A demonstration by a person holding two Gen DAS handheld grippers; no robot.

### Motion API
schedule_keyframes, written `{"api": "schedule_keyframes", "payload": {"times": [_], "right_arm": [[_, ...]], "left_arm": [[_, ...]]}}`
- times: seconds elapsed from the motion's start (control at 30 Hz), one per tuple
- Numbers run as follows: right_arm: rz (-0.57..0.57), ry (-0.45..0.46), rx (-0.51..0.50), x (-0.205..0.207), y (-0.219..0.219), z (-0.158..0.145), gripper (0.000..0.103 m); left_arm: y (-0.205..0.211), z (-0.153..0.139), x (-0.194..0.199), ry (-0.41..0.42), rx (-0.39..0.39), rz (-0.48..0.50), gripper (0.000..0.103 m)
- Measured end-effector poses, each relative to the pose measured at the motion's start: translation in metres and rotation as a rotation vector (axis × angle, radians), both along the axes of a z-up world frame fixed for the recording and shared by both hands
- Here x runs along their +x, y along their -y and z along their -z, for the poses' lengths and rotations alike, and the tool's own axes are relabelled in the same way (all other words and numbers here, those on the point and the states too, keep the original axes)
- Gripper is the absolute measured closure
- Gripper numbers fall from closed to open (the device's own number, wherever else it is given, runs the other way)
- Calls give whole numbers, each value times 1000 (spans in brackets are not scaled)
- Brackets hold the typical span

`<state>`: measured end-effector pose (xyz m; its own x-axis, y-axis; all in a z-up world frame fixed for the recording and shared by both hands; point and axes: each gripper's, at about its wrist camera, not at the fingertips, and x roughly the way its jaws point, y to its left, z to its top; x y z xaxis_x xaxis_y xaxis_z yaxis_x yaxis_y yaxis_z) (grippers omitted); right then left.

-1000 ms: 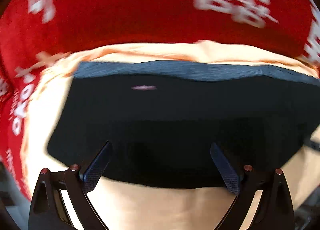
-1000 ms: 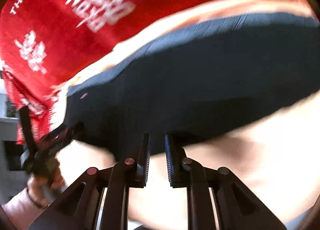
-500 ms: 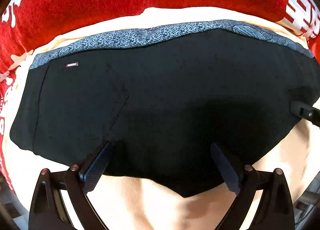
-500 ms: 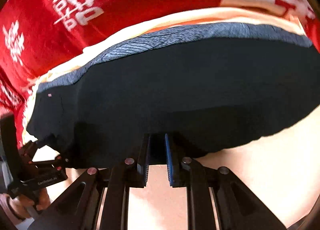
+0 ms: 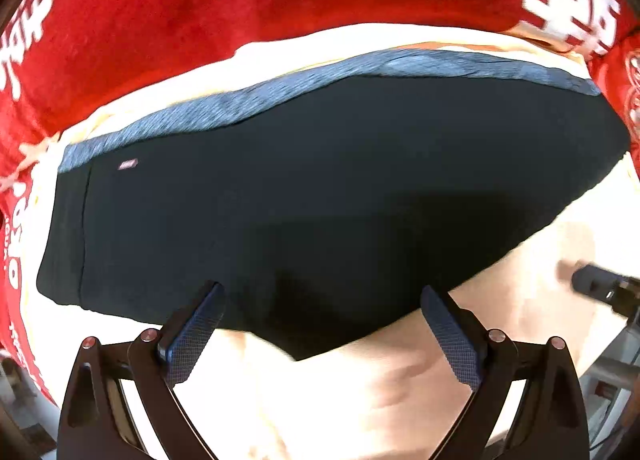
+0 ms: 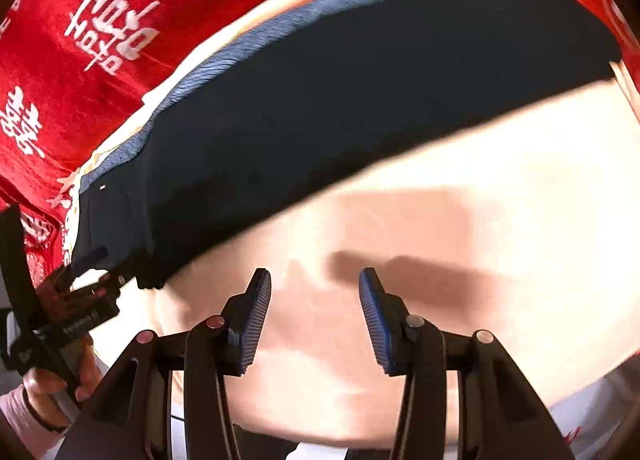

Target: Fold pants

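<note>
A red plush cloth [image 5: 120,40] printed with white characters fills the left wrist view from nine o'clock round to two o'clock. A pale cream sheet [image 5: 360,400] lies over it and covers the centre down to six o'clock, brightly lit and crossed by soft shadows. At four o'clock, grey blurred metal framing [image 5: 612,376] shows beyond the sheet's edge.

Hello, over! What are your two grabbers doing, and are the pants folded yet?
Left gripper open, empty. Right gripper opening, empty, over cream sheet. Black fabric pants with blue-grey waistband lie folded flat. Nothing in the way.
</note>
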<state>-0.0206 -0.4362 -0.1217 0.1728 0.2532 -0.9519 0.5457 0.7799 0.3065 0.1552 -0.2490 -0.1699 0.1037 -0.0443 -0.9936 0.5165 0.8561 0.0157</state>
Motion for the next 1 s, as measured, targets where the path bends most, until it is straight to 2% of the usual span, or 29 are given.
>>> {"api": "schedule_keyframes", "payload": {"times": [0.2,0.4,0.5,0.63,0.83,0.9,1.0], "right_arm": [[76,-12,29,-29,25,-1,53],[139,-1,8,-44,64,-5,53],[206,18,-29,-49,99,-8,53],[366,65,-62,-55,162,-12,53],[555,87,-122,-60,244,-7,53],[604,105,-109,-61,260,-4,53],[608,168,-42,-55,272,-1,53]], "left_arm": [[50,-5,-26,-6,11,80,4],[88,-3,-38,-13,4,109,4],[106,-1,-41,-14,11,118,4],[124,1,-42,-9,20,119,4],[160,4,-34,6,23,72,4],[170,7,-27,9,23,55,4],[181,12,-19,13,33,49,4]]}}
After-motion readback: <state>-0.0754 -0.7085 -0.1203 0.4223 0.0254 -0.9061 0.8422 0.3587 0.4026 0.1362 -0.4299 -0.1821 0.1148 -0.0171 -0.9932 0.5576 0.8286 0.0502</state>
